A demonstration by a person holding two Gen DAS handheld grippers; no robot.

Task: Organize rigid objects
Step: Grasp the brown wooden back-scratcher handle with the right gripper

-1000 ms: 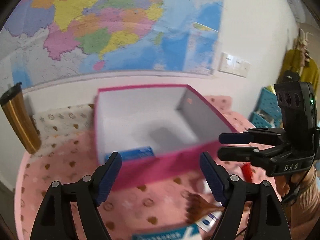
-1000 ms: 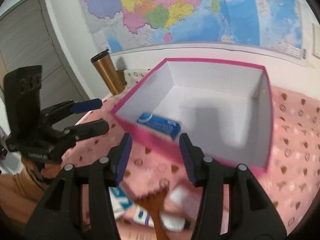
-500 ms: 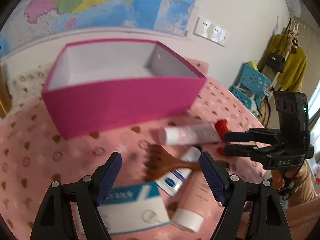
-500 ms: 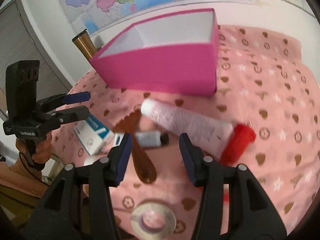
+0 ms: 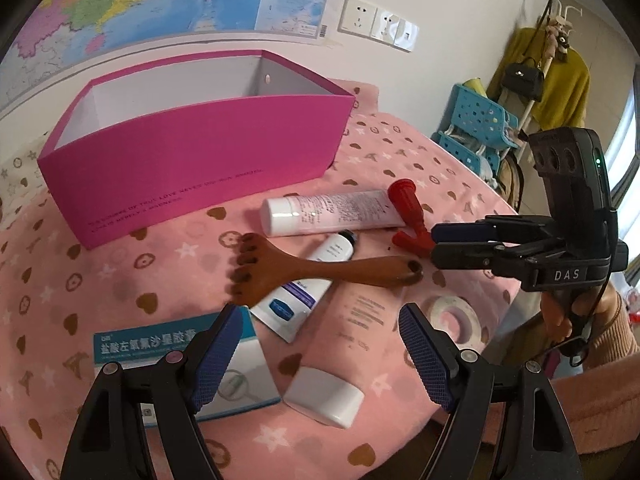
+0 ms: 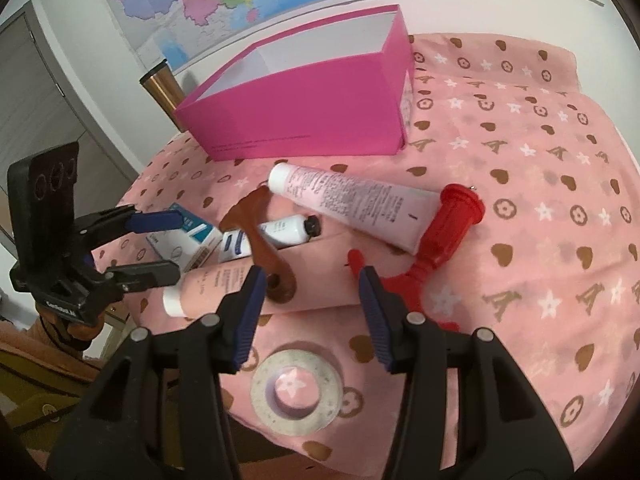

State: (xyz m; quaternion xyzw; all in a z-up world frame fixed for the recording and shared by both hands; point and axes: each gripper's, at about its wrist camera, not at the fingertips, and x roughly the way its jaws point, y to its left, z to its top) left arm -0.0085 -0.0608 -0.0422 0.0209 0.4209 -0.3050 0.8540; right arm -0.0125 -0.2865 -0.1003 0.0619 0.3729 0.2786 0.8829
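Pink patterned cloth (image 6: 540, 184) covers the table; a wall map (image 5: 168, 0) hangs behind it. Pink box (image 5: 208, 160) stands at the far edge of the table, open side up; from these low angles its floor is hidden, so cannot tell what, if anything, is already inside. Loose items lie in a cluster in front of the box toward the near edge: long pink-white tube (image 6: 352, 204) nearest the box, red plastic tool (image 6: 444, 236) touching its flat end, small white-and-blue tube (image 5: 304, 284) under the wooden massager (image 5: 316, 270), which crosses it, a large pink tube (image 5: 348, 344) with a white cap, a blue-and-white medicine carton (image 5: 168, 364) at the near left corner, and a tape roll (image 6: 296, 388) at the near edge. Left gripper (image 5: 316, 356): jaws spread wide, nothing between them, hanging over the carton and the capped end of the large pink tube. Right gripper (image 6: 312, 312): jaws partly apart, empty, poised above the massager's handle end and the large pink tube, touching neither as far as visible. Judgement: sorting is at an early or middle stage; seven items sit outside the box, none in hand. Remaining: pick each and place it in the box.
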